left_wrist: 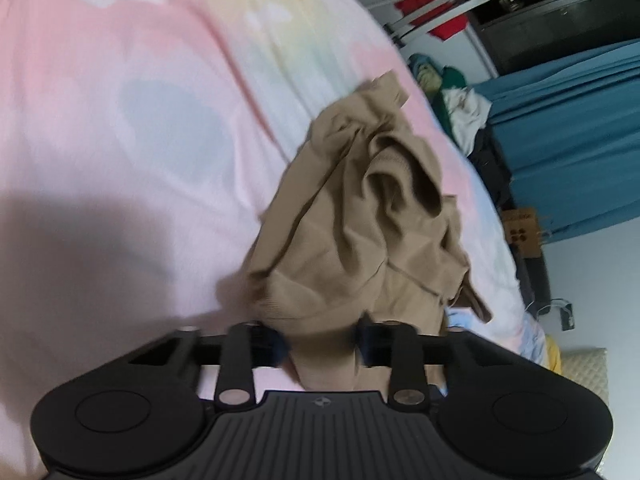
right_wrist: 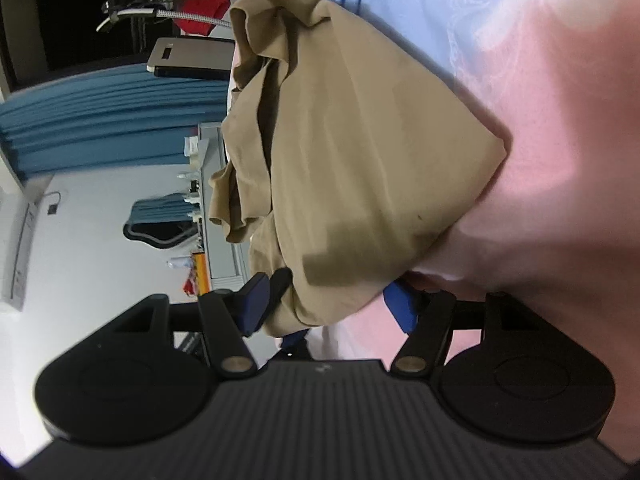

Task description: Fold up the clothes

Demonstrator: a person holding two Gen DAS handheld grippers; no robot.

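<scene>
Our left gripper [left_wrist: 322,340] is narrowed onto a bunched edge of the tan garment [left_wrist: 356,216], pads pressing the cloth, while our right gripper [right_wrist: 328,300] stands wide with another edge lying between its jaws — not visibly pinched. The garment sits crumpled on the pink bedspread [left_wrist: 120,120]. We judge this the pick-up step; next, the right must close, then both lift and spread.
</scene>
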